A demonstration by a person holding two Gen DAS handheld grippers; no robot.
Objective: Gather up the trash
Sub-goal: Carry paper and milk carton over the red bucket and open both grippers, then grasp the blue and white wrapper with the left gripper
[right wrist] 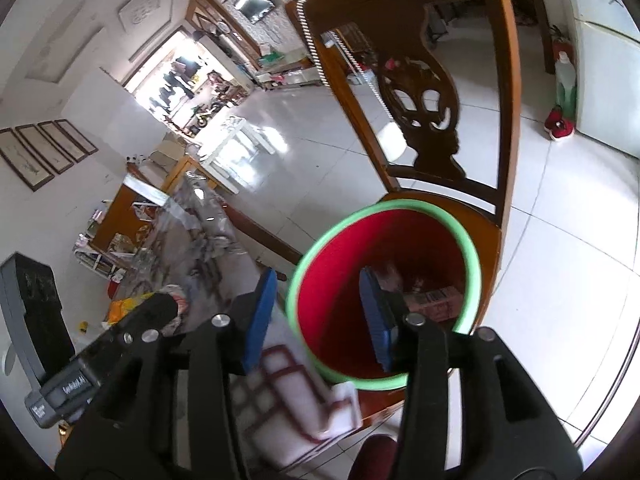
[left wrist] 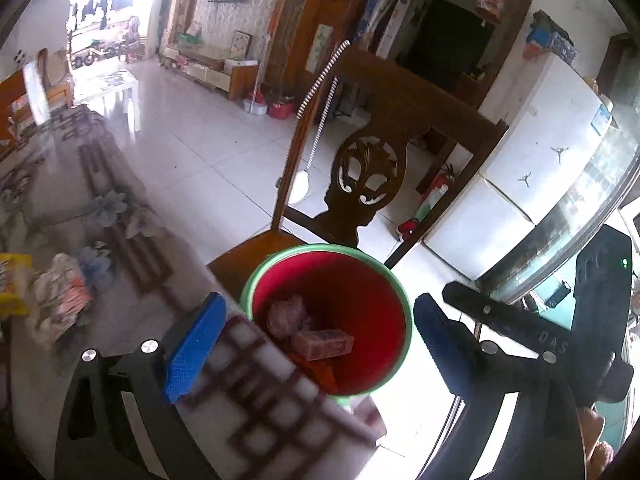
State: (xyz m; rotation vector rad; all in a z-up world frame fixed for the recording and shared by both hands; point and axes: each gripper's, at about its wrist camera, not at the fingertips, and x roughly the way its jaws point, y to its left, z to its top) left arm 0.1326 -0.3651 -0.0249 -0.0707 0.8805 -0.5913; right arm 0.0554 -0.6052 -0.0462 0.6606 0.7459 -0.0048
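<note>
A red bucket (left wrist: 352, 280) (right wrist: 400, 240) with a green rim stands on a wooden chair seat (left wrist: 248, 252), right beside the table corner. Inside it lie a pinkish crumpled wad (left wrist: 286, 314) and a small printed carton (left wrist: 324, 344) (right wrist: 434, 300). My left gripper (left wrist: 316, 344) hangs wide open above the bucket's near rim, nothing between its blue pads. My right gripper (right wrist: 318, 320) is open too and holds nothing, with one finger over the table edge and the other over the bucket's mouth. Crumpled wrappers (left wrist: 60, 300) and a yellow packet (left wrist: 12, 284) (right wrist: 124, 306) lie on the table.
The table (left wrist: 100, 208) has a flowered cover, and its checked corner (left wrist: 280, 400) juts out under both grippers. The chair's carved back (left wrist: 368, 172) rises behind the bucket. A white fridge (left wrist: 540, 152) and a fire extinguisher (left wrist: 438, 184) stand at the right on a tiled floor.
</note>
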